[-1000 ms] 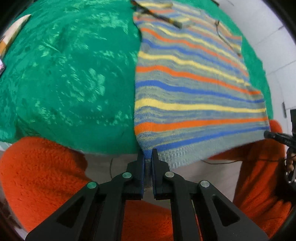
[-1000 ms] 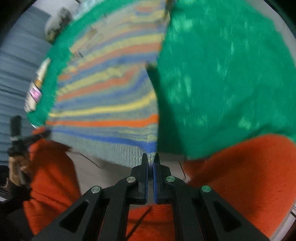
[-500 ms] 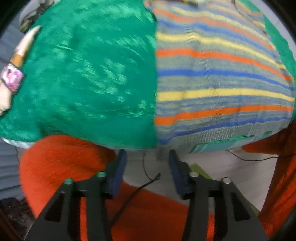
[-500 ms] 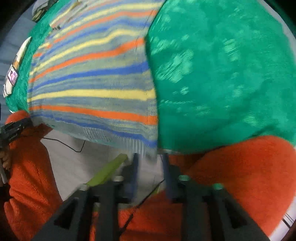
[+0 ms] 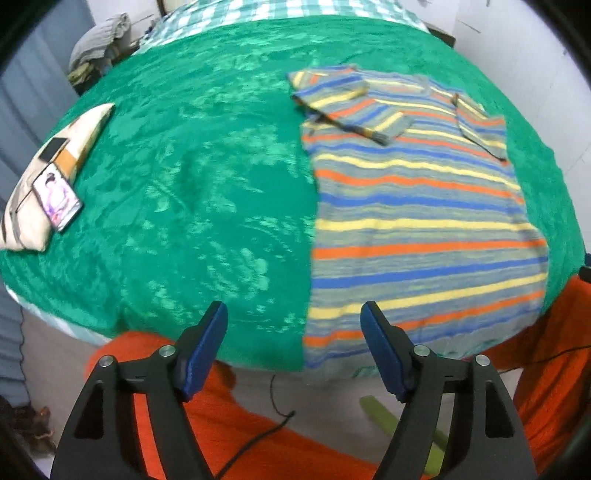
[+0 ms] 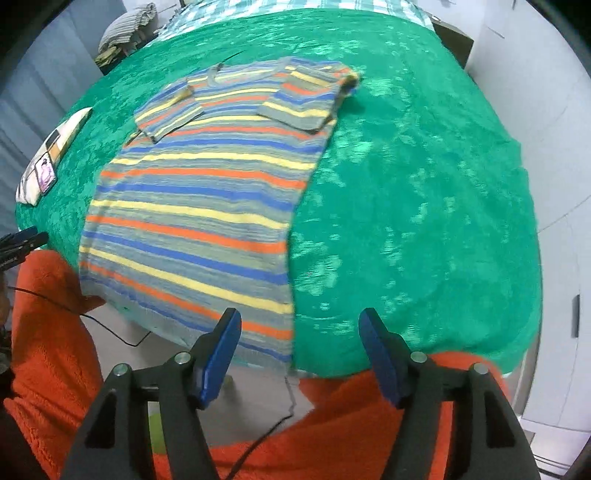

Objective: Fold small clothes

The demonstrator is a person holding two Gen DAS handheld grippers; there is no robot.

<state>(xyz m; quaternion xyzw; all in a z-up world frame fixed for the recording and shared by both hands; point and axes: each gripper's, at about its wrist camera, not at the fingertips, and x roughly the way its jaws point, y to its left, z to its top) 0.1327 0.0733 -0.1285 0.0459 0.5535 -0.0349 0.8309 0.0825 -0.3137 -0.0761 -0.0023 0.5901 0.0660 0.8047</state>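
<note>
A small striped T-shirt [image 5: 417, 221] in grey, blue, yellow and orange lies flat on a green bedspread [image 5: 192, 177], both sleeves folded in over its chest, hem hanging slightly over the near edge. It also shows in the right wrist view [image 6: 207, 206]. My left gripper [image 5: 295, 332] is open and empty, held back from the bed edge near the shirt's lower left corner. My right gripper [image 6: 299, 339] is open and empty, near the shirt's lower right corner. The left gripper's tip [image 6: 22, 240] shows at the left edge of the right wrist view.
A cushion [image 5: 44, 192] with a phone [image 5: 57, 199] on it lies at the bed's left edge. My orange-clad legs [image 5: 258, 435] and a black cable [image 5: 273, 398] are below the bed edge. A checked sheet [image 5: 288, 7] covers the far end. A white wall [image 6: 535, 92] stands right.
Both grippers were shut on the shirt's hem corners a second ago. They have let go, opened wide and pulled back and up. The shirt now lies flat on the bed.
</note>
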